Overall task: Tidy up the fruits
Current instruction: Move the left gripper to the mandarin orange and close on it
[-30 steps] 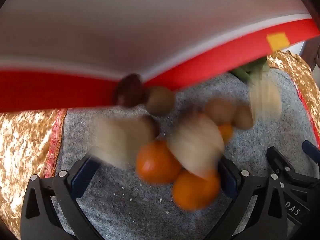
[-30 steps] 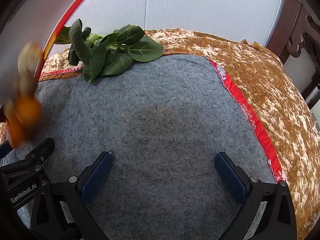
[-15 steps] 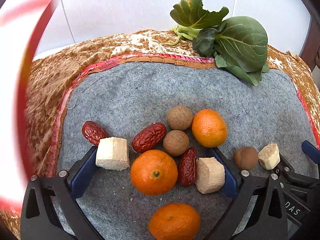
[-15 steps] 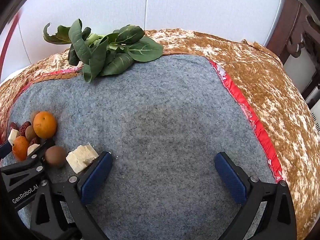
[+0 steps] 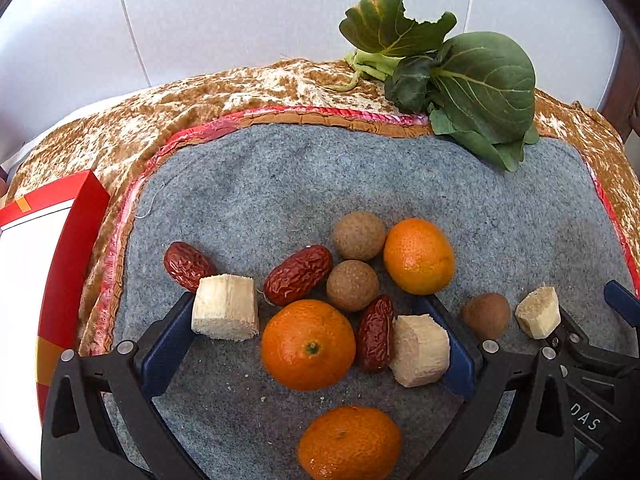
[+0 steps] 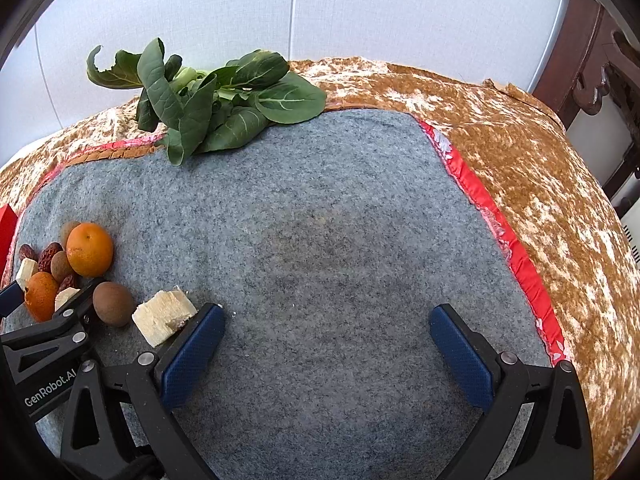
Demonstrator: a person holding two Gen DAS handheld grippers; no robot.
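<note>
Both grippers are hanging with jaws spread wide and holding nothing, the left gripper [image 5: 312, 344] hovering over the pile of fruits [image 5: 308, 344] lying on the grey felt mat [image 5: 500, 216], the right gripper [image 6: 326, 340] over bare felt beside it.

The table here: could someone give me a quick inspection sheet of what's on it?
Surface: grey felt mat over a brown patterned cloth.
Job's things: three oranges, three red dates, three brown round fruits, three pale cut chunks, loose on the mat.
Clutter: leafy greens at the far edge; red box at left.
Grippers: left gripper and right gripper, jaws open, holding nothing.
Cables: nothing seen.
Surroundings: white wall; dark wooden furniture.
</note>
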